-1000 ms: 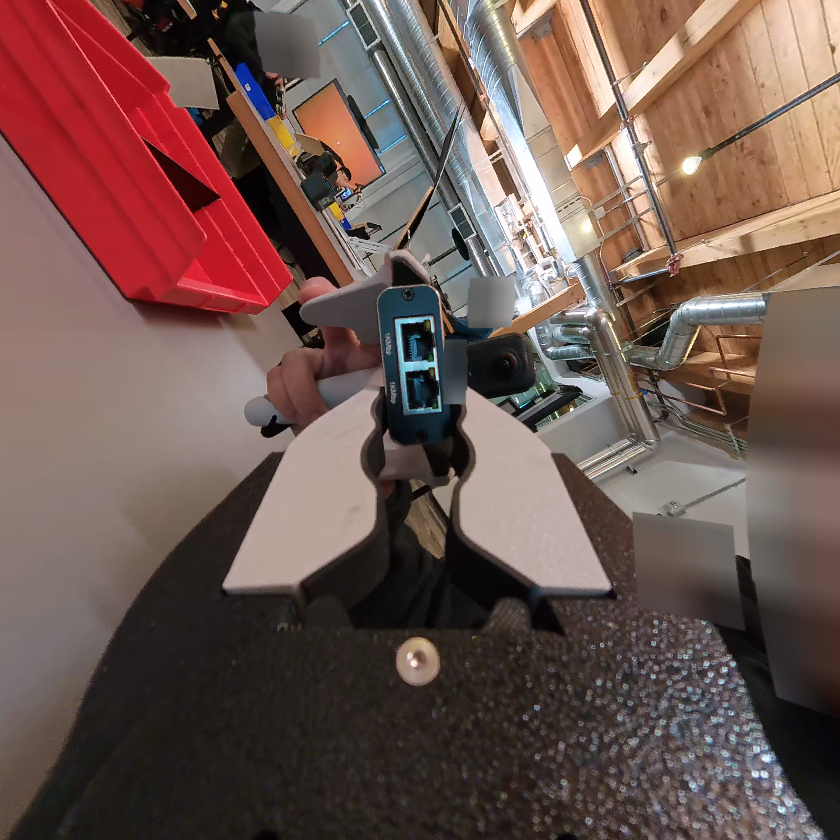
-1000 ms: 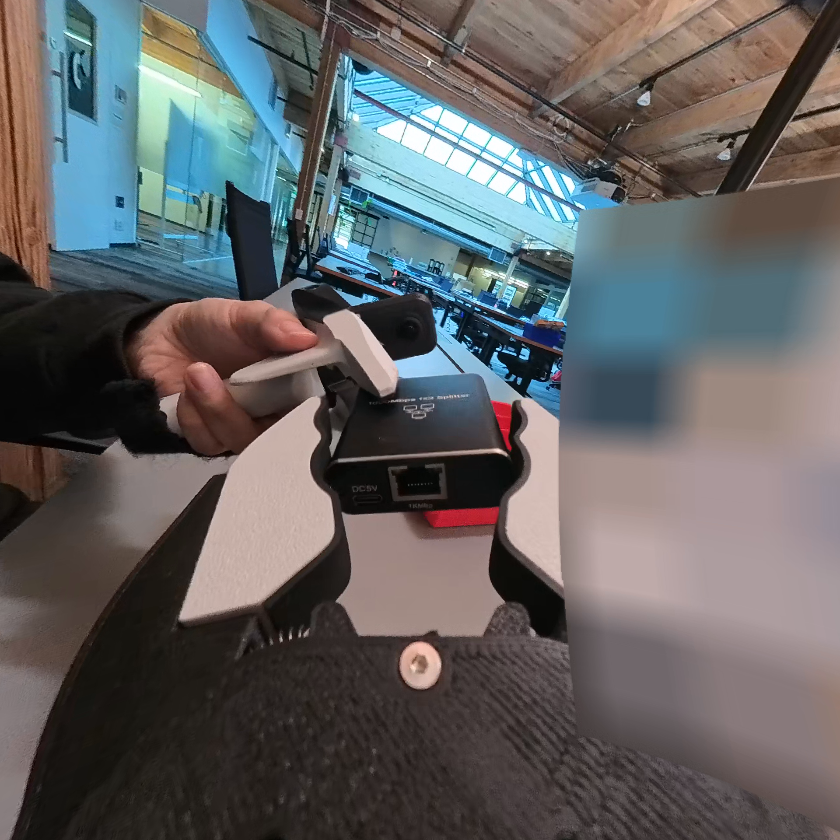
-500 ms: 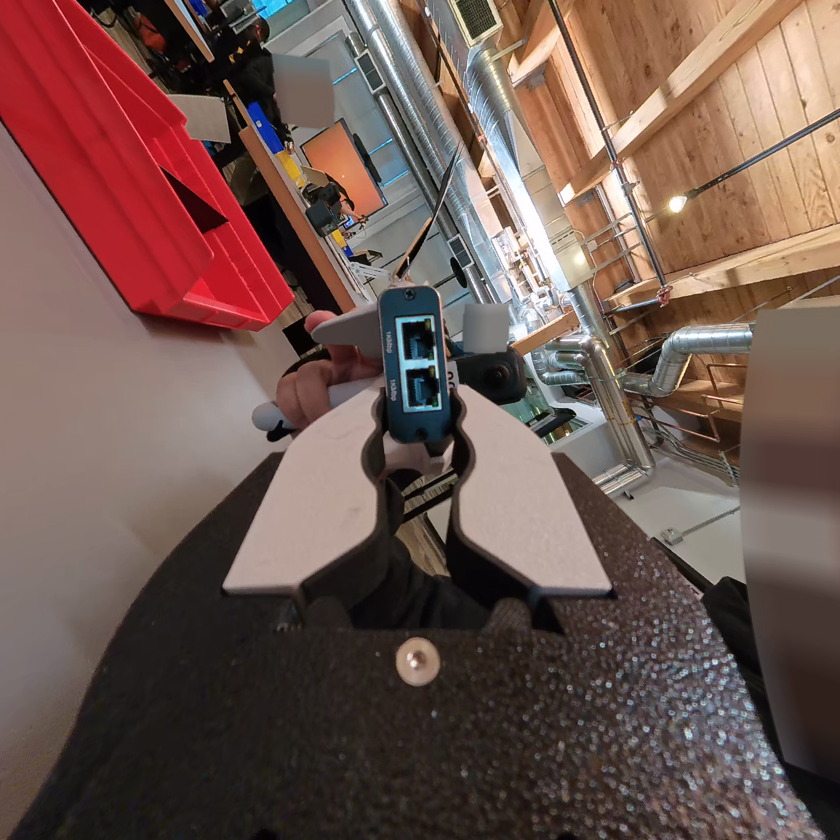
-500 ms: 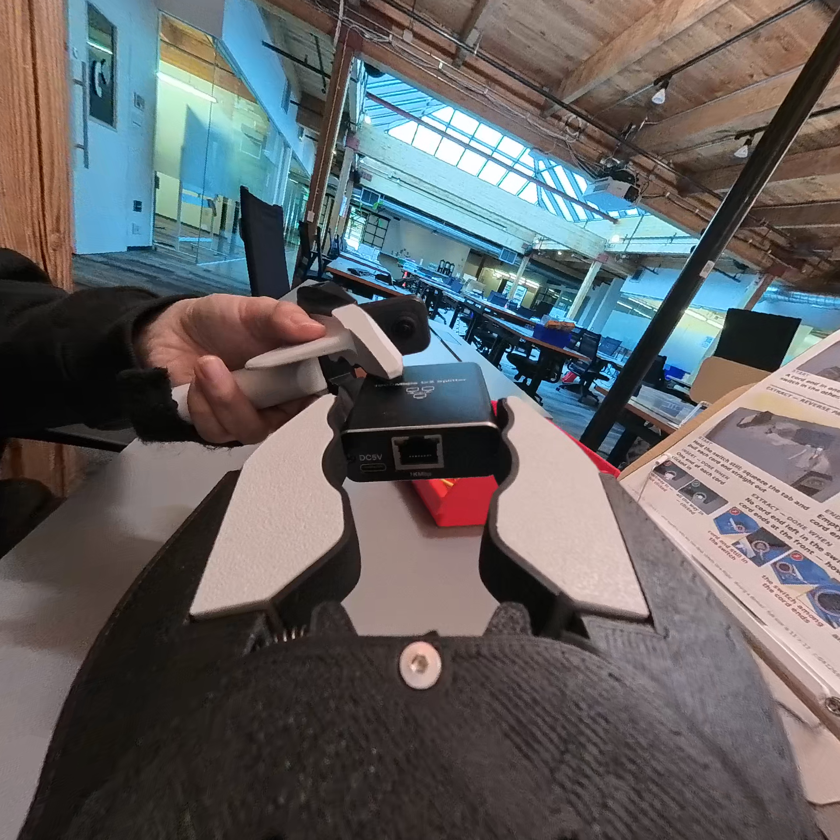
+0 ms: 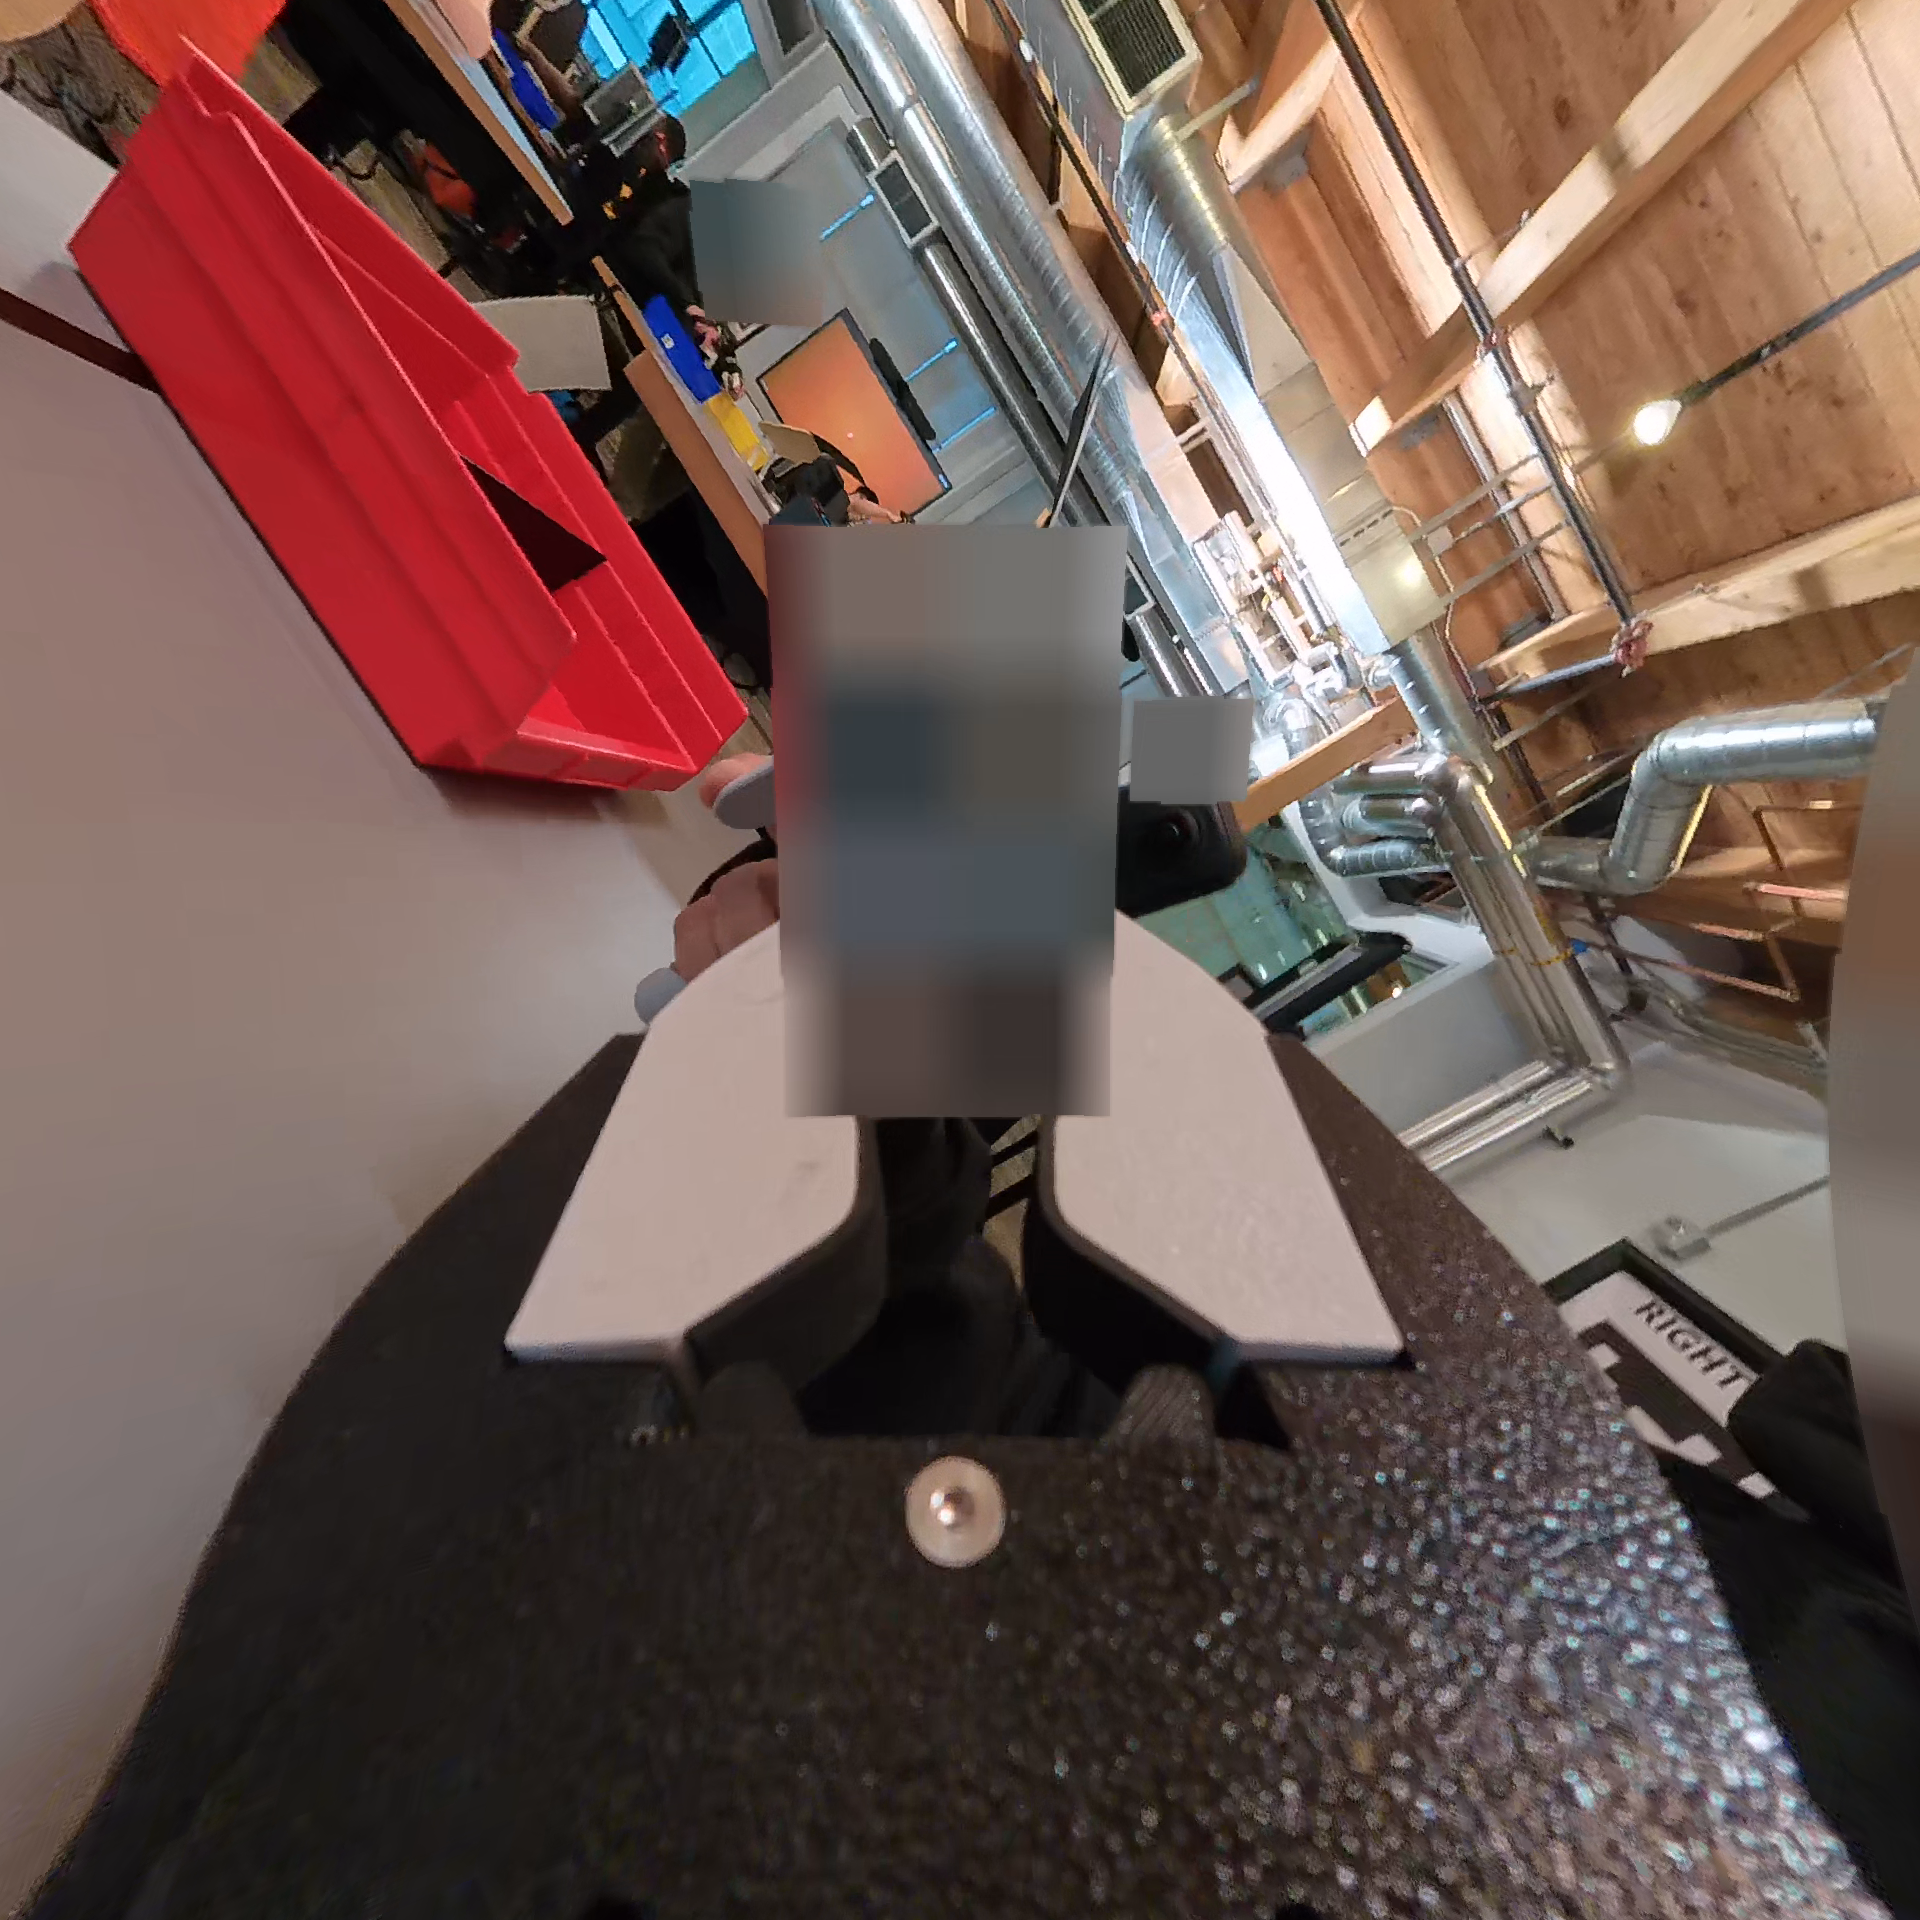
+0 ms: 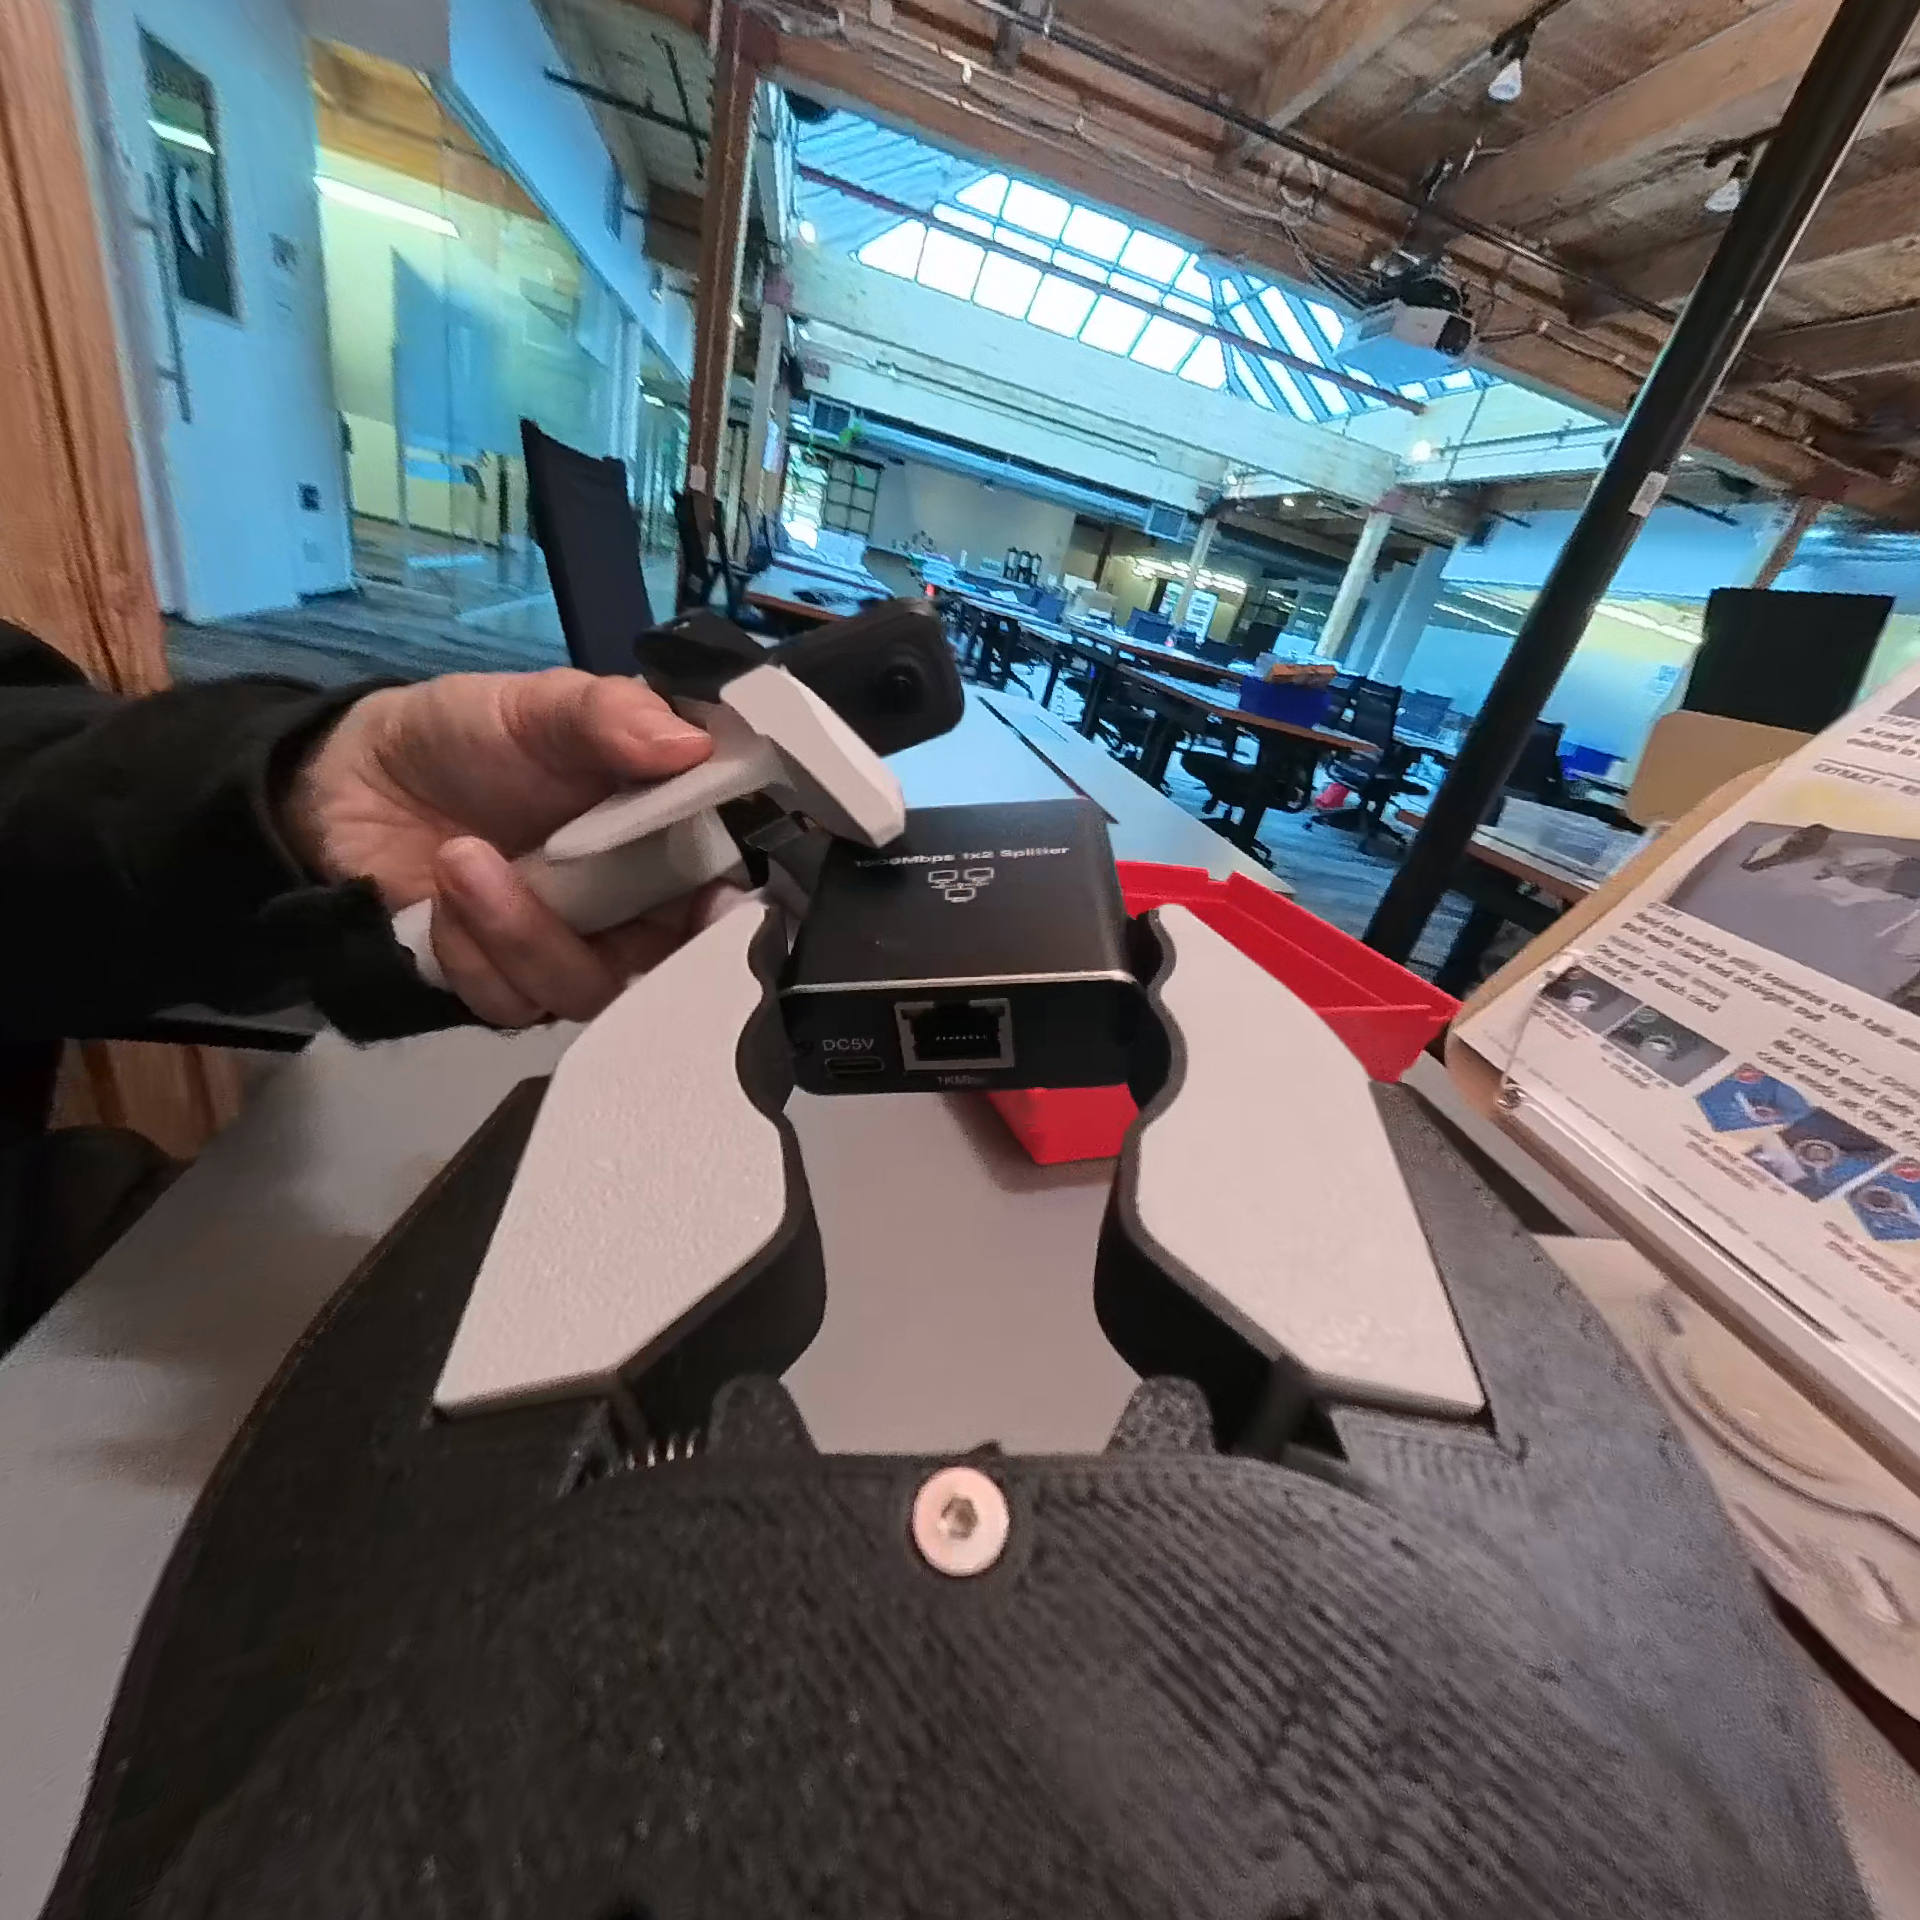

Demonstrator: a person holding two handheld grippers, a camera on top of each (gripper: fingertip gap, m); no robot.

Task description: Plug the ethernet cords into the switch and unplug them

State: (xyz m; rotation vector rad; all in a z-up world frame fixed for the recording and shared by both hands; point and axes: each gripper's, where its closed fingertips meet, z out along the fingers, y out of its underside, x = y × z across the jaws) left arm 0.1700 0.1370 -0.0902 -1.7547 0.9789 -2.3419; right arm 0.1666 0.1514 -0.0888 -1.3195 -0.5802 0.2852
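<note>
Grips the black switch (image 6: 956, 935) in the right claw (image 6: 956, 997), both grey fingers (image 6: 644, 1174) pressed against its short sides so that the box fills the notches near the tips. Carries it level and raised off the desk (image 6: 935, 1278), with the single network port and the small power socket on the near face turned toward the camera. Blocks part of a red bin (image 6: 1288, 987) that stands on the desk just behind and below it, near a printed instruction sheet (image 6: 1714, 987) propped at the right. Meets the left claw (image 6: 847, 821) at the far end of the switch, where one white finger (image 6: 790, 727) lies on the rear top edge, touching it. Cannot tell from this side where the other finger sits, hidden as it is behind the box. Wraps a bare hand (image 6: 499, 831) in a black sleeve round that claw's handle, a dark round camera just behind it. Turns the left wrist view on its side, the desk (image 5: 260, 935) running up the left edge with the red bin (image 5: 364, 468) on it. Leaves only a narrow gap between the grey fingers (image 5: 727, 1143) at their roots. Cannot tell from here whether the left claw is clamped on the switch, since a blurred patch covers the fingertips and whatever lies between them.
</note>
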